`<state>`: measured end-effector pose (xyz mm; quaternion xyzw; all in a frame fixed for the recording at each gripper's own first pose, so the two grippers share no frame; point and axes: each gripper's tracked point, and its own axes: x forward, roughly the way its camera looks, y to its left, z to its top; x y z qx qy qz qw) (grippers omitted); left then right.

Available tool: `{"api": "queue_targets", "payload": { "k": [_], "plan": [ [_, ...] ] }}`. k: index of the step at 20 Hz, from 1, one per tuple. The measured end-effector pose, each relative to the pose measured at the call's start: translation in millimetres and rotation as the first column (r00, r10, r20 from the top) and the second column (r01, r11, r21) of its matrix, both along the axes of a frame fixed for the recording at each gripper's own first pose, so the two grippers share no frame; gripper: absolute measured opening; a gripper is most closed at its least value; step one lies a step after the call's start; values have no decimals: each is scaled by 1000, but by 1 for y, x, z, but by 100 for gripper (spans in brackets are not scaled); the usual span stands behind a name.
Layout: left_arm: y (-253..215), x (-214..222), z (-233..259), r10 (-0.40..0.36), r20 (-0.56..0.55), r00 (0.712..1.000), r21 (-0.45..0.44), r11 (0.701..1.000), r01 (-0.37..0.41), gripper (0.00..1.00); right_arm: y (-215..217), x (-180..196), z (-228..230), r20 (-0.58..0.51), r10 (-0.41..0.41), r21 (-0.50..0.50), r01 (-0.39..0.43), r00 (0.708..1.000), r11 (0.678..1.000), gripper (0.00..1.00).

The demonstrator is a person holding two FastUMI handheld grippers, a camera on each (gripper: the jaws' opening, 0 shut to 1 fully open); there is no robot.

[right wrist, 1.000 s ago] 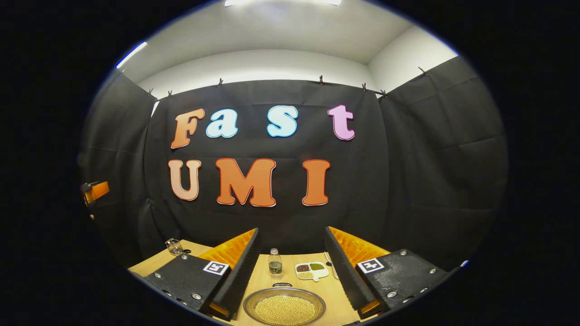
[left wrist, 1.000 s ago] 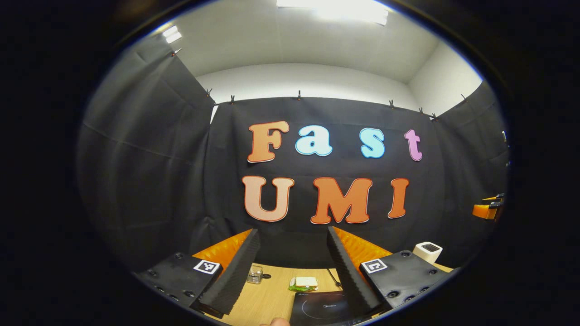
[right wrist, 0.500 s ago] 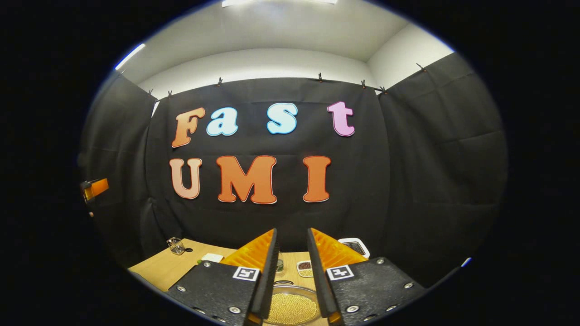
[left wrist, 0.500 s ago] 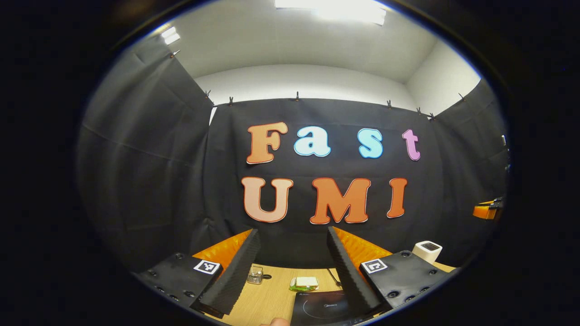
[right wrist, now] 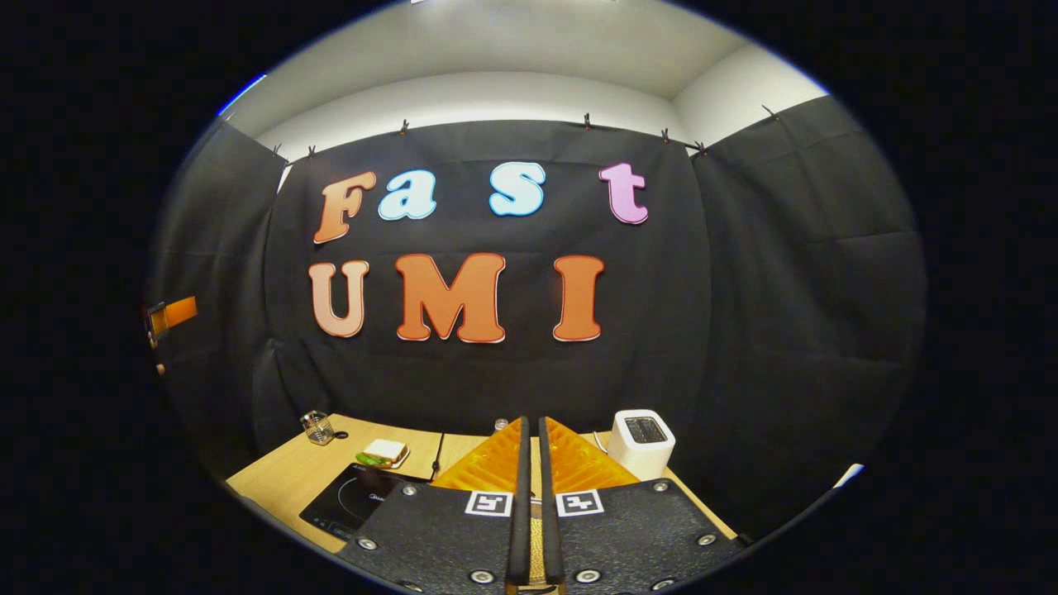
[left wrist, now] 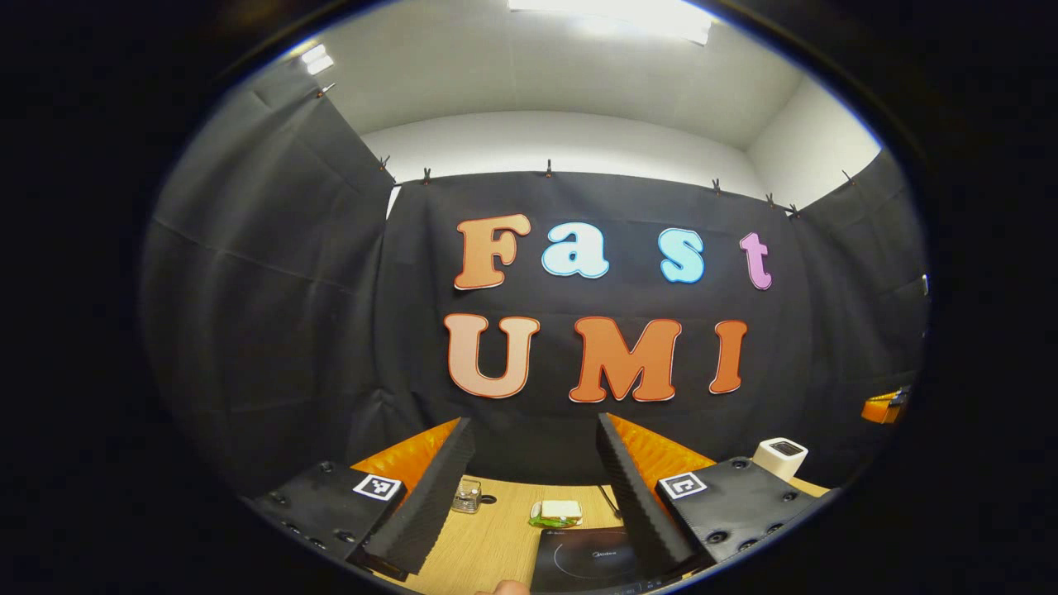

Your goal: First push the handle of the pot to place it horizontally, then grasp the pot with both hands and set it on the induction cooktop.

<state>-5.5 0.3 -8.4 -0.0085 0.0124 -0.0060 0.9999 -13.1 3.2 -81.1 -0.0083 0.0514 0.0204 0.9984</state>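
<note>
The left gripper (left wrist: 529, 487) hangs with fingers spread wide above the induction cooktop (left wrist: 583, 560) on the bench (left wrist: 488, 545). The right gripper (right wrist: 530, 504) has its fingers nearly together, holding nothing. I cannot see the pot; likely the handle push comes next, needing a closed tip.

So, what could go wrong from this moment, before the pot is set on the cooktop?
1. The right gripper has its fingers nearly together and hides the table just ahead of it, so the push on the handle may be aimed badly.
2. The toaster stands close to the right of that gripper; a sideways sweep might knock it.
3. The sandwich lies just behind the induction cooktop, so a pot carried too far could hit it.
</note>
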Motion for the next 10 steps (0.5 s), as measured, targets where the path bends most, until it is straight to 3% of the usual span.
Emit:
{"api": "queue_targets", "payload": {
  "k": [5,10],
  "plan": [
    [-2,5,-7,-2,-11,1000,-1,1000,2,98,3,-2,-41,-65,-6,-30,4,998,1000,1],
    [-5,7,-12,-3,-14,1000,14,1000,3,99,23,-14,-113,-184,35,-35,-42,982,998,1]
  ]
}}
